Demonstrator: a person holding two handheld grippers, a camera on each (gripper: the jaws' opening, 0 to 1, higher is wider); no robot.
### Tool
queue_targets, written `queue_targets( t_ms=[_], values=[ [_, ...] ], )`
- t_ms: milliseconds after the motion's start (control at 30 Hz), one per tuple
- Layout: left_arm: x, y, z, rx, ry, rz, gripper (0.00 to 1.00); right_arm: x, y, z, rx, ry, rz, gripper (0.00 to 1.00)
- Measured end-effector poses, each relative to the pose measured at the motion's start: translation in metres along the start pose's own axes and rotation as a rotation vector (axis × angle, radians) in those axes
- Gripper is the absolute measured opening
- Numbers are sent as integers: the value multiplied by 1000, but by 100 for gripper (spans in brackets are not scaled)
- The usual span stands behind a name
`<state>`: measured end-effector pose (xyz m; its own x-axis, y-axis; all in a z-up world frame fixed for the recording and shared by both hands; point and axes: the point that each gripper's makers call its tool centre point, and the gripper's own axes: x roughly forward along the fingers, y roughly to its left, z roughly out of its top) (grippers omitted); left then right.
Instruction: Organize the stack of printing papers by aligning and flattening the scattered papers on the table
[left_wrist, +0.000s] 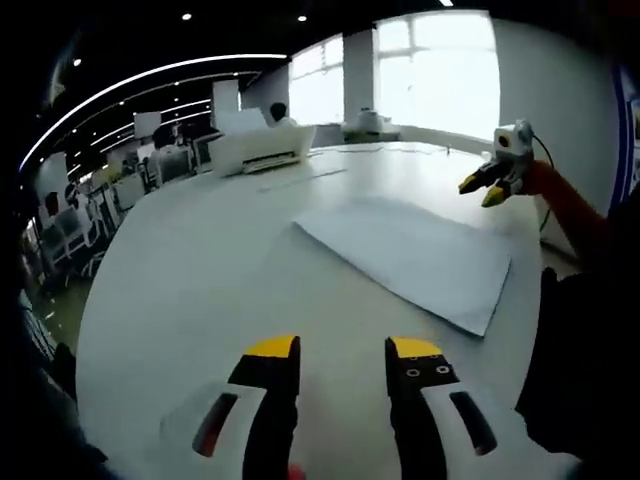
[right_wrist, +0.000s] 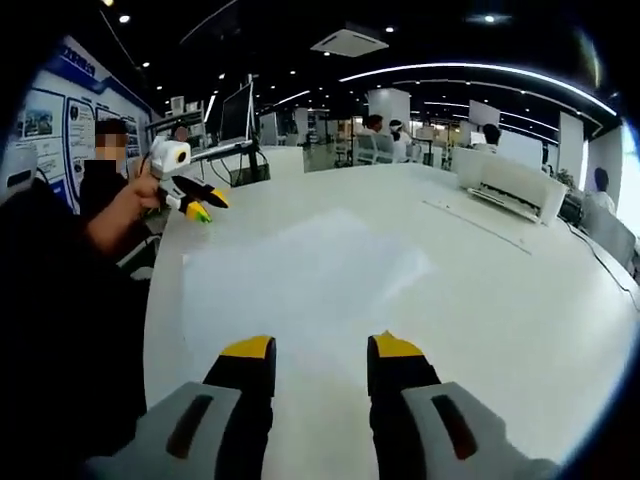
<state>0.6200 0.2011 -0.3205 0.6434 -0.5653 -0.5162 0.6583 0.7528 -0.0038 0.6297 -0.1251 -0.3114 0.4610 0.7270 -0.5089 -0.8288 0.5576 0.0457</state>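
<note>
Here, the moment is set out label by label.

Paper stack (left_wrist: 410, 255): seen lying flat on the white table (left_wrist: 190, 290), near the edge by the person; in the left gripper view its edges read as one clean outline, with a single near corner.
Left tool (left_wrist: 342, 350): held above bare table short of the stack, jaws apart with a wide gap, nothing between them.
Right tool (right_wrist: 320, 350): held low over the near side of the paper, jaws apart and empty; contact with the sheets cannot be judged.
Progress: the sheets are judged largely gathered and flat; a final squaring of edges may be left.
Loose sheets: none can be made out beside the stack, though pale paper on a pale table is hard to separate.
Stack thickness: too thin to count.
Right gripper view: the paper's far edge is washed out by glare.
Printer (left_wrist: 262, 148): stands well apart at the far side, its lower front blurred.
</note>
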Motion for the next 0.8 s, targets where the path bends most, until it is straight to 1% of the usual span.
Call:
queue_targets(
  t_ms=[200, 367, 467, 567, 600, 667, 733, 800],
  values=[
    [-26, 0, -6, 1, -23, 30, 39, -8, -5, -4, 8, -9, 4, 33],
    [-46, -1, -5, 6, -46, 51, 39, -16, -2, -3, 1, -23, 4, 35],
    [-54, -2, -7, 2, -62, 56, 40, -21, 1, -3, -6, -29, 6, 37],
    [-62, -5, -13, -12, -76, 55, 40, -27, 3, -3, -12, -38, 1, 38],
    [-66, -11, -15, -14, -78, 54, 41, -29, 5, -3, -12, -41, 2, 38],
    [-71, -15, -18, -14, -83, 53, 42, -33, 8, -3, -14, -44, 4, 38],
    [-74, -16, -20, -12, -89, 51, 46, -38, 10, -4, -17, -50, 0, 39],
    [-79, -15, -23, -17, -92, 57, 46, -43, 12, -4, -13, -61, -2, 40]
  ],
)
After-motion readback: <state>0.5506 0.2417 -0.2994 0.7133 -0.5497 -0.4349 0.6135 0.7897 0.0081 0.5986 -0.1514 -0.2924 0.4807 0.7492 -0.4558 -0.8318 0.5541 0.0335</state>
